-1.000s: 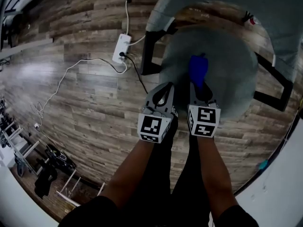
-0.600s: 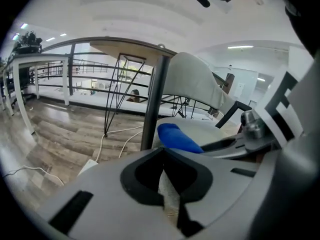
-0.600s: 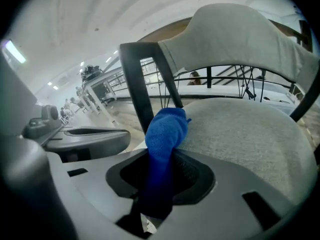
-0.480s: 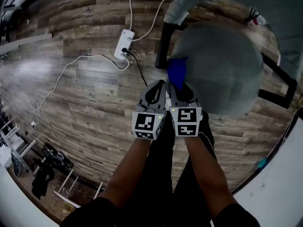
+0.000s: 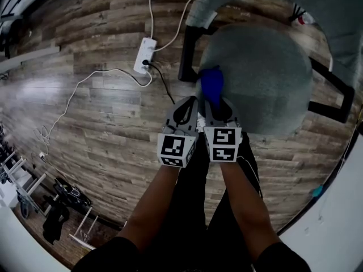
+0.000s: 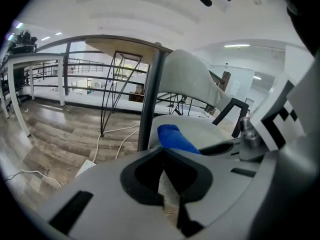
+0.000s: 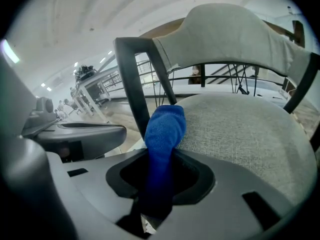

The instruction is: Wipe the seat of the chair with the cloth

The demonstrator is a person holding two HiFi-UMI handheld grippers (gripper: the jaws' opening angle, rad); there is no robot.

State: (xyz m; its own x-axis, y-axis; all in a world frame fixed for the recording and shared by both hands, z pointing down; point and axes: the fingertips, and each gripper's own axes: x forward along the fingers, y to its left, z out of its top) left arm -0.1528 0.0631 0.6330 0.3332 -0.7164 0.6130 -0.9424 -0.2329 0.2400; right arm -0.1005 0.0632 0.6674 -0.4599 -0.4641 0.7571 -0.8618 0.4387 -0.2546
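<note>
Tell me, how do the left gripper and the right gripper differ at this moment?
The right gripper is shut on a blue cloth; the left gripper has its jaws together on nothing. The right gripper holds the cloth at the edge of the grey chair seat; the left gripper hangs just off that edge, on the side of the wooden floor. Both carry a marker cube and sit side by side.

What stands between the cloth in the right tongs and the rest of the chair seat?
Nothing visible. The right tongs hold the blue cloth at the near-left edge of the seat, whose surface ahead is bare. The left tongs hang shut and empty beside them.
</note>
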